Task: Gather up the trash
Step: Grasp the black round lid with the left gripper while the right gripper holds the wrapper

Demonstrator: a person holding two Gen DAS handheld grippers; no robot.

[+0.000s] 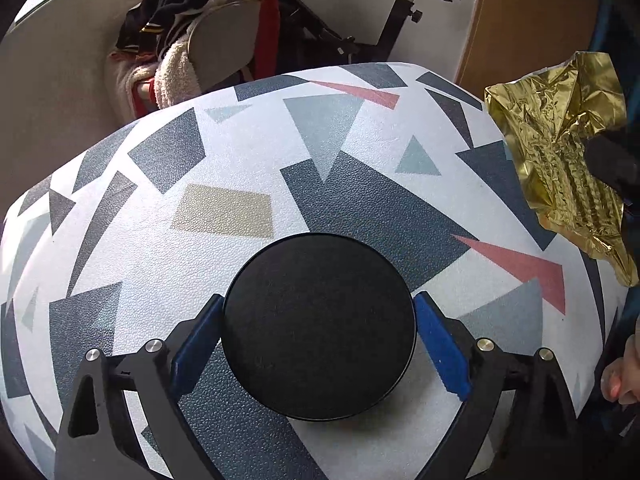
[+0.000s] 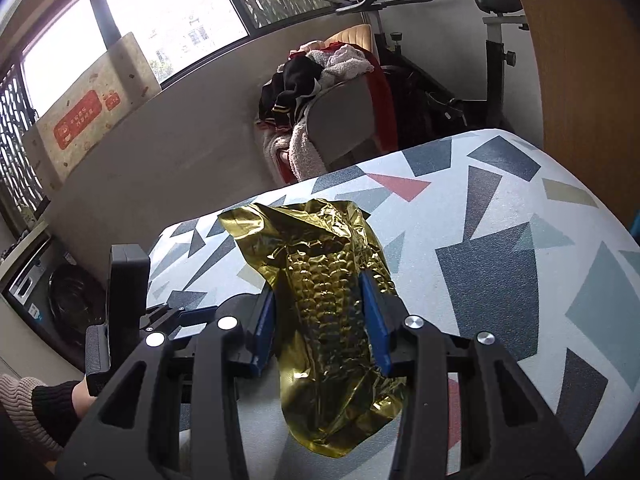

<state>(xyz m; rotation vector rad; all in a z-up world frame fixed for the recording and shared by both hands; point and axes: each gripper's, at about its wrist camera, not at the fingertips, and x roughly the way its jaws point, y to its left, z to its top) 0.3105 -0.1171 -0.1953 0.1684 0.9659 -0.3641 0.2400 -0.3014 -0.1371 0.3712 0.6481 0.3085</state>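
Observation:
My left gripper is shut on a round black lid, its blue pads touching both sides, just above the patterned table. My right gripper is shut on a crumpled gold foil wrapper, held above the table. The same wrapper shows at the right edge of the left wrist view, with the right gripper's dark body beside it. What lies under the black lid is hidden.
A chair piled with clothes and towels stands beyond the table's far edge, with an exercise bike behind it. A cardboard box leans at the window sill. A wooden panel rises at the right.

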